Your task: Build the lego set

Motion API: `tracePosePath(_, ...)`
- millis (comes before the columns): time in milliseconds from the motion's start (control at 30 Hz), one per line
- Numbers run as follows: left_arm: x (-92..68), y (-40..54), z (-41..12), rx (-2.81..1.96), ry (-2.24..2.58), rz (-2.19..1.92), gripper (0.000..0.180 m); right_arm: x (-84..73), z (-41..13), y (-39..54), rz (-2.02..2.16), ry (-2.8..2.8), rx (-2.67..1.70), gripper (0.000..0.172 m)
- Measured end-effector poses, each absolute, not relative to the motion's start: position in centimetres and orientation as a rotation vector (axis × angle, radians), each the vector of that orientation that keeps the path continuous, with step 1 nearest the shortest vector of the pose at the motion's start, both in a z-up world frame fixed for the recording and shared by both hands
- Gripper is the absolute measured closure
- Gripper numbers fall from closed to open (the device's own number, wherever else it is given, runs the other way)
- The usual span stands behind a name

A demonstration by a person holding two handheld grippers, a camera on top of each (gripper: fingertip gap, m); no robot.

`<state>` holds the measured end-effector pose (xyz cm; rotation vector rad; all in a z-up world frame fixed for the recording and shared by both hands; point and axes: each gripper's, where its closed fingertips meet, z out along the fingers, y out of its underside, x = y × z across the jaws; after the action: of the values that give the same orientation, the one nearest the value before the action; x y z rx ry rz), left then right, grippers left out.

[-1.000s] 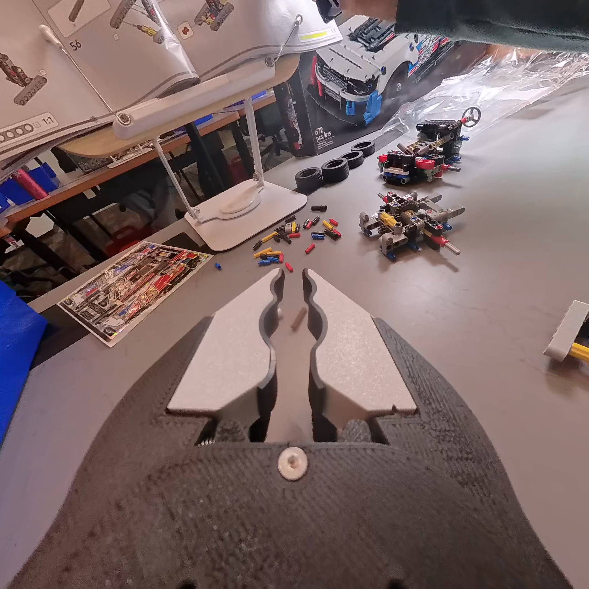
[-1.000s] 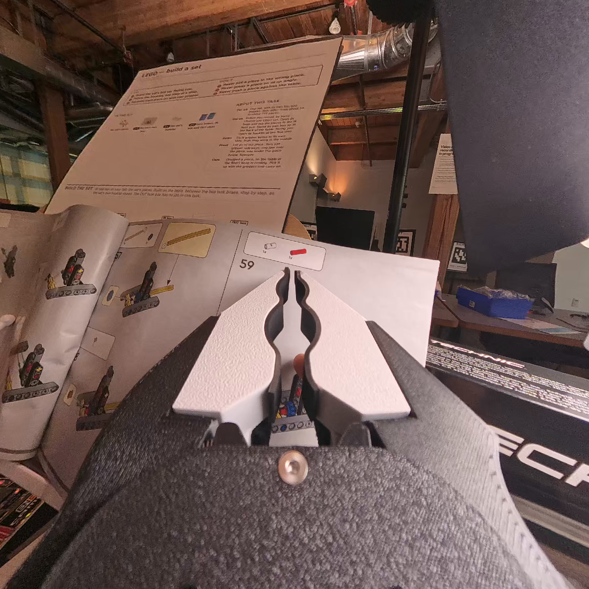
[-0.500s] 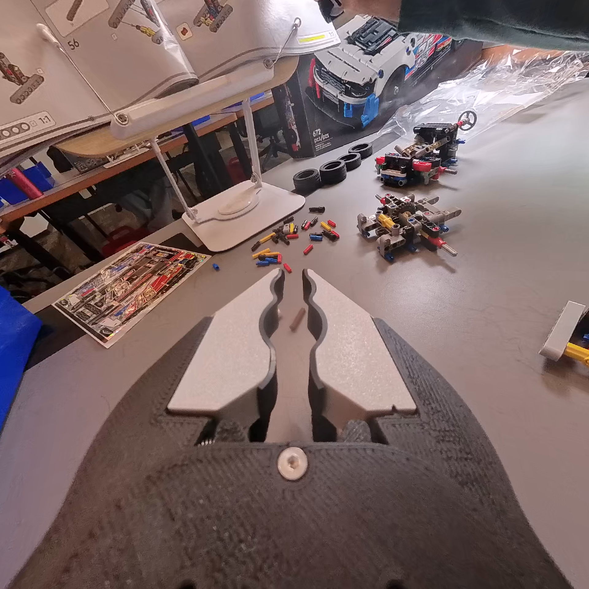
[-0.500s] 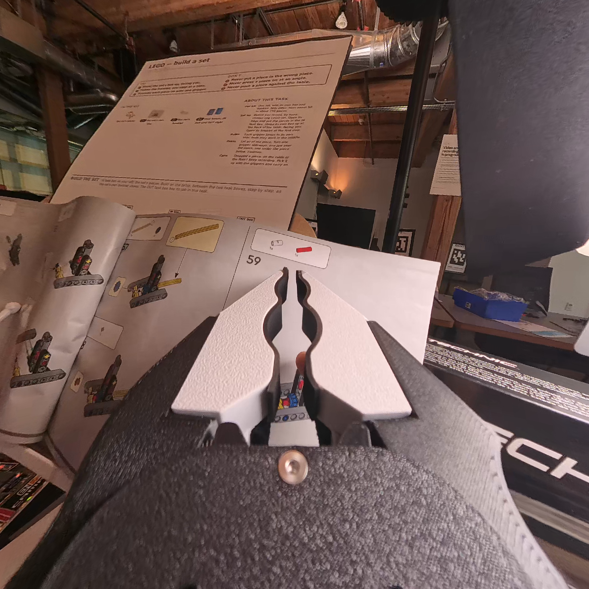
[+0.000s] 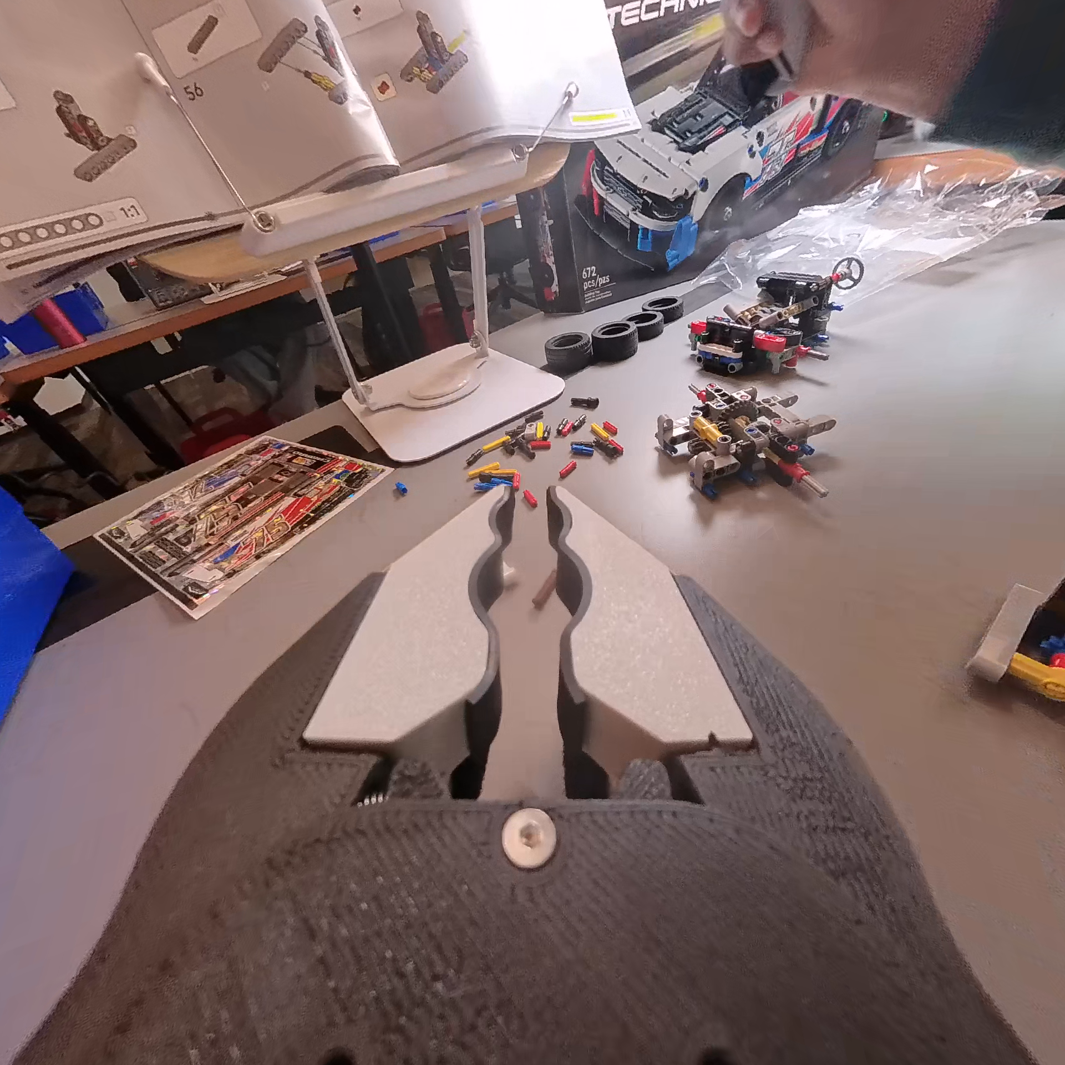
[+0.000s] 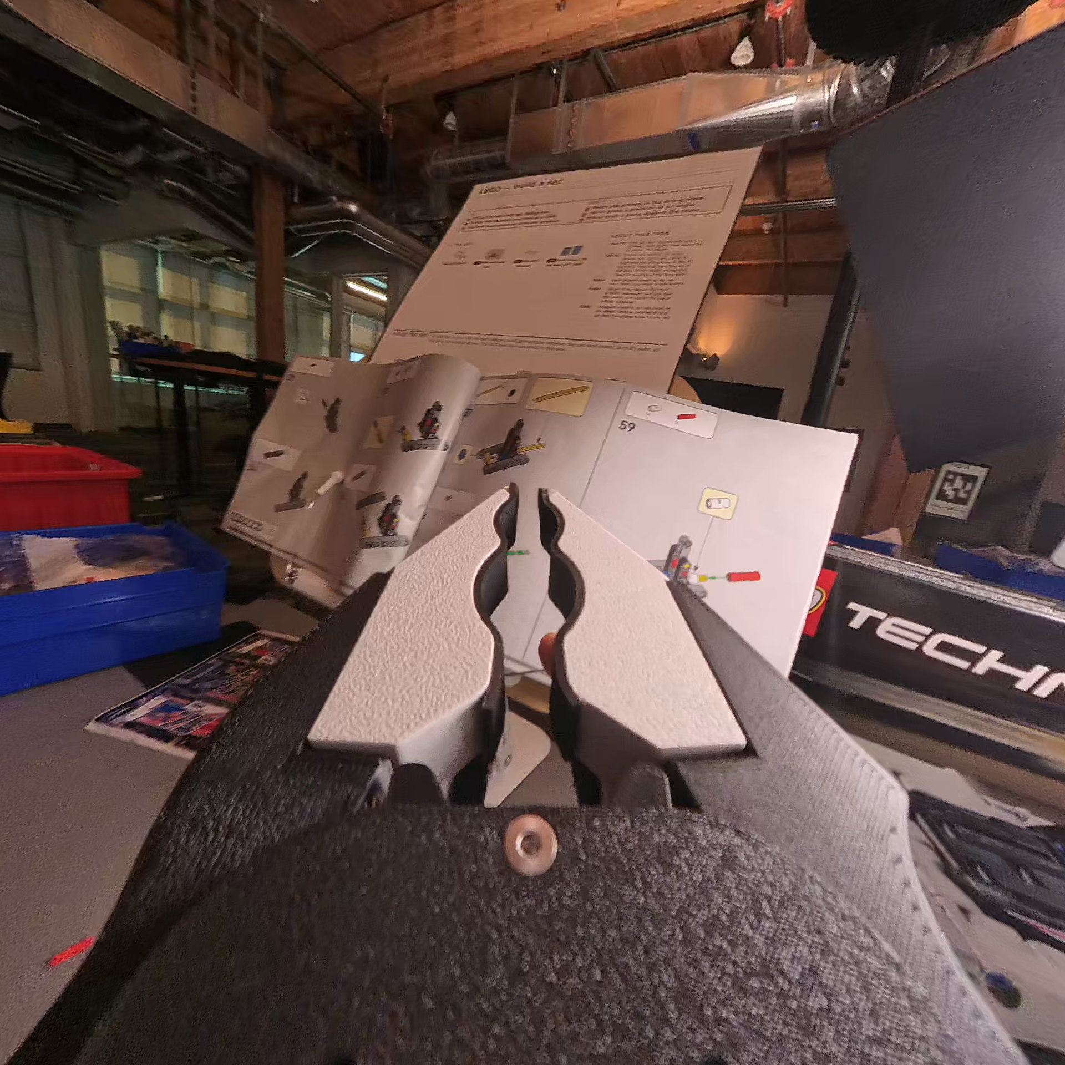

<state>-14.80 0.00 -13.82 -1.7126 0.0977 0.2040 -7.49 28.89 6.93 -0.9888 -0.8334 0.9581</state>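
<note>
Grey counter (image 5: 864, 576) lies under our left tongs (image 5: 529, 495), narrowly parted and bare, with a brown pin (image 5: 544, 589) below the gap, just short of the scattered pins (image 5: 547, 444). Our right tongs (image 6: 527, 494), narrowly parted, face the instruction booklet (image 6: 691, 518); something small and reddish (image 6: 547, 648) sits deep inside.

Probably a workshop: exposed timber ceiling (image 6: 403, 52), metal ducting (image 6: 766, 98), parts bins (image 6: 109, 599), grey worktable (image 5: 835, 576) strewn with building-brick pieces (image 5: 542, 444).
</note>
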Motion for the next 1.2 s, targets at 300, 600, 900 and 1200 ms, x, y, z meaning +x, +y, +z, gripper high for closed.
tracePosePath(300, -13.4, -0.9, -12.7, -1.674, 0.104, 0.115, 0.171, -0.4, 1.9, 18.7, 1.042, -0.995, -1.096, 0.166)
tracePosePath(600, -11.5, -0.6, -12.6, -1.656, 0.116, -0.031, 0.171, 4.3, -5.8, 11.6, 1.155, -0.953, -1.351, 0.172)
tracePosePath(900, -11.1, -0.9, -11.9, -1.635, 0.119, -0.065, 0.171, 2.7, -11.0, 9.7, 1.007, -1.089, -1.305, 0.172)
tracePosePath(1200, -10.6, -0.5, -12.6, -1.654, 0.132, -0.098, 0.171, 2.9, -12.5, 11.2, 1.023, -1.07, -1.383, 0.172)
